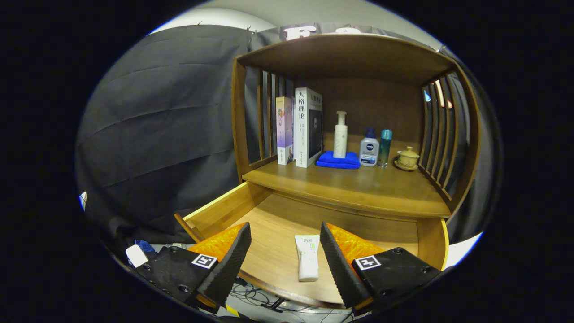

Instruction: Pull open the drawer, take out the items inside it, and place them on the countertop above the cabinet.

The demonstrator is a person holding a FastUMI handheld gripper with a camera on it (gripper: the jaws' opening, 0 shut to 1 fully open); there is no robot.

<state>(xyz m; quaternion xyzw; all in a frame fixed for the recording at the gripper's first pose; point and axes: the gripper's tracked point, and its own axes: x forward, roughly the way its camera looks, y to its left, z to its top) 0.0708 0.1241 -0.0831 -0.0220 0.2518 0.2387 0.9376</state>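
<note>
Gripper view. The gripper (284, 251) is held low at the bottom centre of the frame, level and aimed forward over the pulled-out drawer (224, 208) toward the cabinet's open shelf. Its two fingers (231, 262) are spread wide apart, gripping nothing and touching nothing. Between them, slightly nearer the right finger, a white squeeze tube (308, 258) lies flat on the drawer floor near the curved front edge, its cap end toward the camera. The drawer occupies the lower centre of the frame; directly above and behind it runs the wooden countertop (358, 190), enclosed by slatted side panels and a wooden top. Along the back of the countertop, from left to right in the middle of the frame: two upright books (300, 128), a folded blue cloth (338, 160) with a white pump bottle (341, 135) standing on it, a small blue-capped bottle (369, 150), a slim teal bottle (384, 147), and a lidded ceramic cup (407, 158) on a saucer. Cables (264, 298) lie on the floor below the drawer
</note>
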